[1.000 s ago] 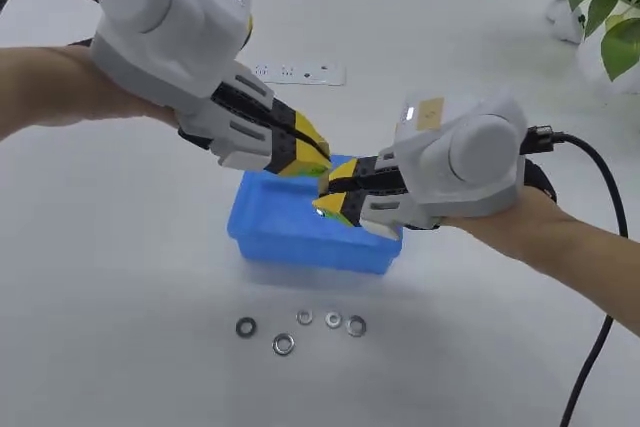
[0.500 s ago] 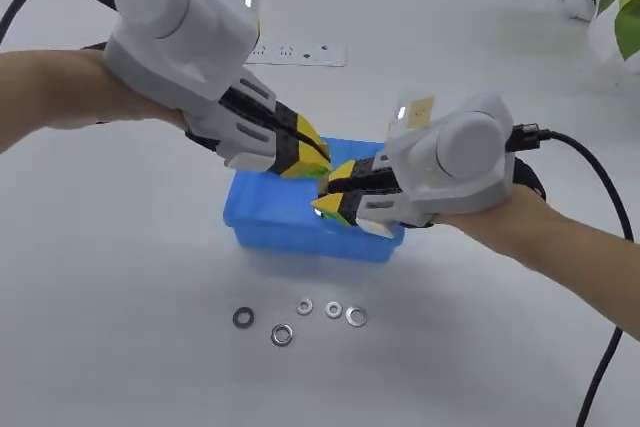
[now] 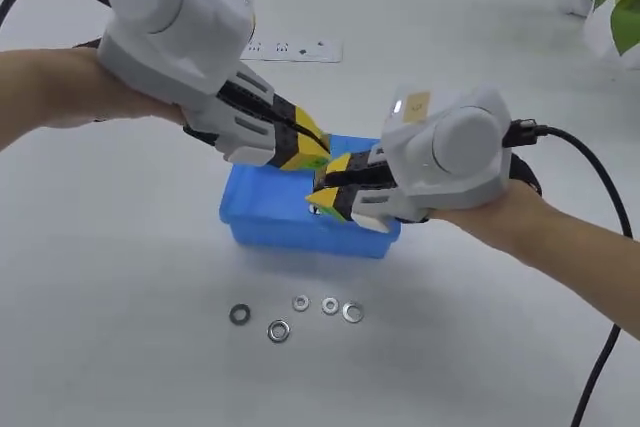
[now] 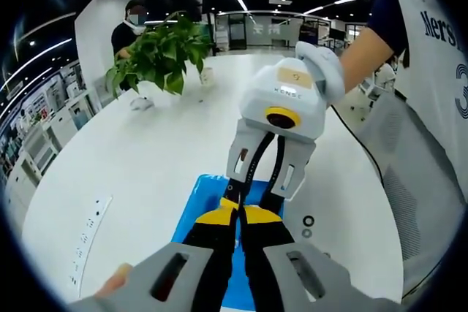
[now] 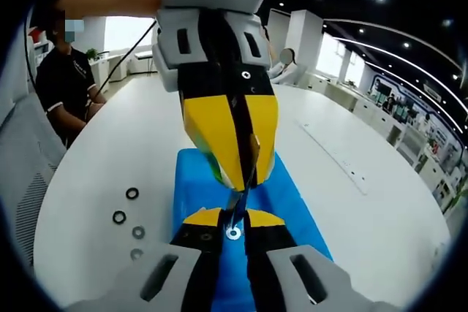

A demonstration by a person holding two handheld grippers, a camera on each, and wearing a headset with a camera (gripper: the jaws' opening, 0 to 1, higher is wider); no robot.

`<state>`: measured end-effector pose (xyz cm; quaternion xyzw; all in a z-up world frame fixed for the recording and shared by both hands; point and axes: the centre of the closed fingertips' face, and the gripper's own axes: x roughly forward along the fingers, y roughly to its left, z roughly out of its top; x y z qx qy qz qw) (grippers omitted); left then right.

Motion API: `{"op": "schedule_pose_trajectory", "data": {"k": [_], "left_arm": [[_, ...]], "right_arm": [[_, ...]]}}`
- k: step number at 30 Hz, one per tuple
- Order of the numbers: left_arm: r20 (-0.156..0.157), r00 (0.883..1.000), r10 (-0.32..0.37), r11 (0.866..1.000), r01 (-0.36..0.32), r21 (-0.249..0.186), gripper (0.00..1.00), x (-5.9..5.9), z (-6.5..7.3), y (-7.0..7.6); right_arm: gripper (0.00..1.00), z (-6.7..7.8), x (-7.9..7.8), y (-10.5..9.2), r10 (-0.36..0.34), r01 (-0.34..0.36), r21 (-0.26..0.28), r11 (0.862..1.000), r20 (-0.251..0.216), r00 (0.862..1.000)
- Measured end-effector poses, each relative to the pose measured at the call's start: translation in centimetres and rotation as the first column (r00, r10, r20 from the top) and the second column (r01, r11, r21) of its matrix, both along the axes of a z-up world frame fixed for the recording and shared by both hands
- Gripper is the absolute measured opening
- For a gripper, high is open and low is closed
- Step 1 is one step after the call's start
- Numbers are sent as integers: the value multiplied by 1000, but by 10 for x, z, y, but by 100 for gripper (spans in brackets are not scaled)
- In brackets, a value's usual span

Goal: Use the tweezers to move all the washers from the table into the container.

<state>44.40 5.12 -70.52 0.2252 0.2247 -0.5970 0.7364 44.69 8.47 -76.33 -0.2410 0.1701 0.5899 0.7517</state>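
White tabletop [image 3: 120, 277]: is carrying the container and the loose washers.
Left gripper [image 3: 312, 152]: grey-white body with black jaws tipped in yellow, it is reaching in over the container's far side. Its jaws are pressing together on the tweezers, as the right gripper view shows.
Right gripper [image 3: 322, 205]: same build, it is pointing at the left one from the other side, tips low over the container. Its jaws are sitting nearly together with a narrow gap; whether they are clamping anything I cannot tell.
Blue rectangular plastic container [image 3: 270, 222]: is sitting under both sets of jaw tips, open side up.
Thin metal tweezers [image 5: 241, 193]: are sticking out of the left gripper's yellow tips and pointing down towards the right gripper's tips.
Small silver ring washer [image 5: 233, 233]: is showing at the tweezers' tip, in the gap between the right jaws, above the container's blue floor.
Five loose silver washers [image 3: 279, 331]: flat rings, are lying in a short cluster on the table just in front of the container.
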Motion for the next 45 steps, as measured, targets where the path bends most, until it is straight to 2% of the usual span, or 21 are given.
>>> {"op": "schedule_pose_trajectory", "data": {"k": [2, 5, 11, 16, 22, 30, 39, 45], "left_arm": [[8, 1000, 2, 1000, -2, -3, 6, 0, 3, 0], [2, 1000, 16, 1000, -16, -19, 6, -2, 10, 0], [-11, 1000, 27, 999, -27, -41, 6, -13, 25, 1], [-8, 1000, 26, 998, -27, -49, 6, -26, 39, 4], [-1, 1000, 23, 999, -23, -46, 6, -51, 49, 10], [-26, 999, 40, 997, -41, -67, 6, -87, 48, 12], [-55, 997, 51, 995, -55, -82, 6, -120, 41, 15], [-67, 996, 56, 995, -61, -84, 6, -134, 32, 21]], "right_arm": [[12, 4, 0, 0, -1, 1, 8, 1000, 2, 1000], [12, 12, -1, 0, -3, 3, 15, 1000, 10, 1000], [12, 28, -12, 2, 11, -12, 32, 999, 27, 1000], [12, 40, -22, 5, 25, -27, 47, 999, 42, 999], [12, 51, -45, 13, 60, -63, 53, 997, 63, 996], [12, 49, -81, 18, 90, -93, 49, 994, 56, 994], [12, 40, -115, 23, 111, -113, 46, 993, 36, 993], [12, 32, -133, 26, 134, -134, 33, 990, 19, 991]]}}
